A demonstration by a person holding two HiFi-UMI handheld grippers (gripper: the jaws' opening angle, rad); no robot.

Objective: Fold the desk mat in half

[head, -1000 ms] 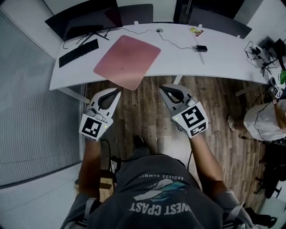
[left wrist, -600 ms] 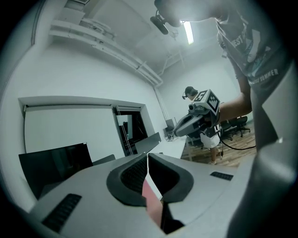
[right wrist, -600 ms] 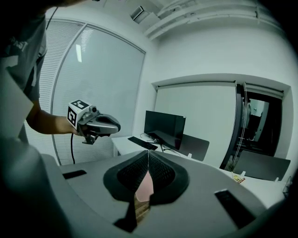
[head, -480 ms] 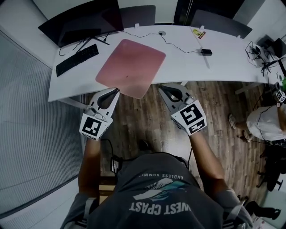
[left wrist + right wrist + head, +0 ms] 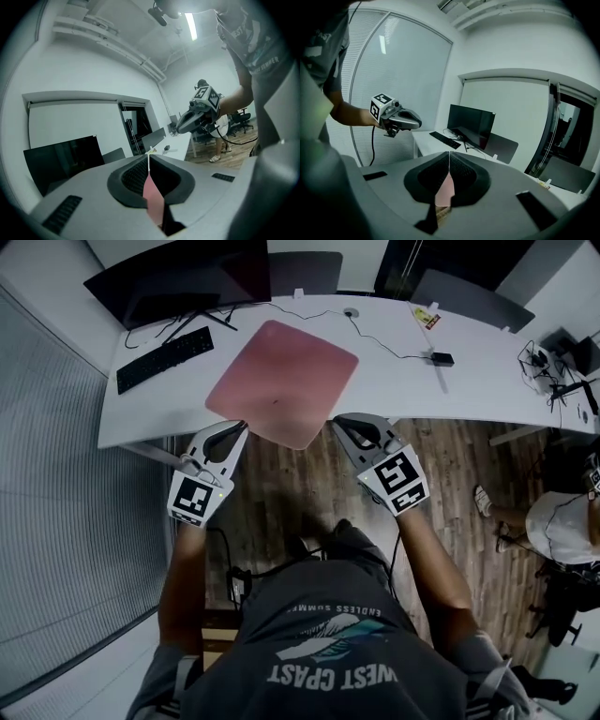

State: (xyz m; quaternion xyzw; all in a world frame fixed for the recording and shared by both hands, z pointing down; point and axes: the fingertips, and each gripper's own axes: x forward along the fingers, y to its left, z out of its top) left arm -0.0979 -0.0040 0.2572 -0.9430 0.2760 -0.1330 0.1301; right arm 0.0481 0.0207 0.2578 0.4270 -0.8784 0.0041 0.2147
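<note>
Desk mat [image 5: 286,376] overhanging the front edge of the desk [image 5: 422,390], held at both near corners.
At that edge, left gripper [image 5: 239,426] and right gripper [image 5: 337,422] have jaws fully together, each seemingly pinching a pink corner; farther back on the desk sit a keyboard [image 5: 164,358] and monitor [image 5: 178,277].

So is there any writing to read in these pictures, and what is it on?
"ENDLESS SUMMER": small print on the person's T-shirt.
"WEST COAST": larger print on the same T-shirt; the second word's second letter is unclear.
Cubes on the left gripper and right gripper: black-and-white square patterns, no letters.
Yellow tag on the desk: too small to read.
</note>
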